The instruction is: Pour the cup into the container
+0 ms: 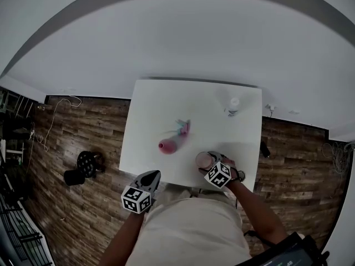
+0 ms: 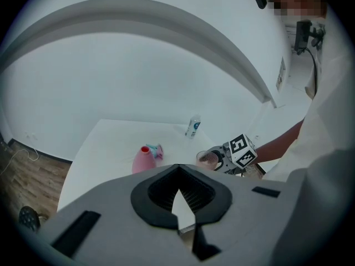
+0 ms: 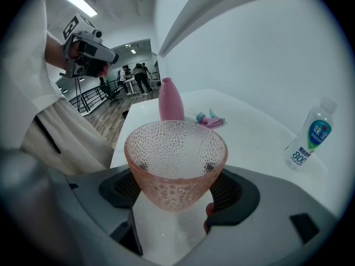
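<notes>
Pink dimpled cup sits upright, clamped in the right gripper, well apart from the open pink bottle on the table, left gripper pinched closed on nothing, so the pouring's all ahead.

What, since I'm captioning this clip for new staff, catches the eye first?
The pink dimpled glass cup stands out, gripped upright in the right gripper near the white table's front edge. Beyond it stands a pink narrow-necked container mid-table, and a clear plastic bottle at the far right corner.
</notes>
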`<state>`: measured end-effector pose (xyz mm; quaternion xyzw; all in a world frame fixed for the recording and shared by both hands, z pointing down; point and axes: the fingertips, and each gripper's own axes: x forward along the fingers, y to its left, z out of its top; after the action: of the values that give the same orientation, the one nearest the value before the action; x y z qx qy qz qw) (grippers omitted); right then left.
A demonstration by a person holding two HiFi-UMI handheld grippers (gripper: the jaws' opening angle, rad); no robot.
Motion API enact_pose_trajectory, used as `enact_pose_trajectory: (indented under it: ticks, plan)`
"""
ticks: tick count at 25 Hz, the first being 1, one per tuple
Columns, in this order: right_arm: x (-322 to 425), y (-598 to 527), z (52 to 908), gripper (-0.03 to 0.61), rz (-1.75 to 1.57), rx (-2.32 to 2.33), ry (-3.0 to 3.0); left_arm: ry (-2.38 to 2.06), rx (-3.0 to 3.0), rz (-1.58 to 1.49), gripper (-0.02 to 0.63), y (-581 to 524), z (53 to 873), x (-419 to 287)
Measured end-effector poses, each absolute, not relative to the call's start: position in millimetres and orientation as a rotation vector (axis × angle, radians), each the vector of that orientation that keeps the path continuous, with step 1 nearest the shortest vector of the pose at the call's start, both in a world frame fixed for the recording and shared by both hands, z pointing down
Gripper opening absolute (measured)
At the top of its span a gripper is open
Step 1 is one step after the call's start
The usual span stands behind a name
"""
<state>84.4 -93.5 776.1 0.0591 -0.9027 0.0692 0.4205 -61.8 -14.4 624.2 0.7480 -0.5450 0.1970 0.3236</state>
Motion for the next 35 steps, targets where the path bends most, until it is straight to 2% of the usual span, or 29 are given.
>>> enact_pose_trajectory:
  ticks: [29, 35]
  plan:
    - [97.7, -98.1, 800.9, 0.368, 0.125, 0.302, -2.295, -1.369, 1.958, 0.543, 0.011, -11.2, 639.7, -56.8]
    - [99.5, -90.1, 804.7, 0.384, 0.213, 0.288, -2.276, -1.361, 1.963, 0.535, 0.011, -11.2, 638.0, -54.9]
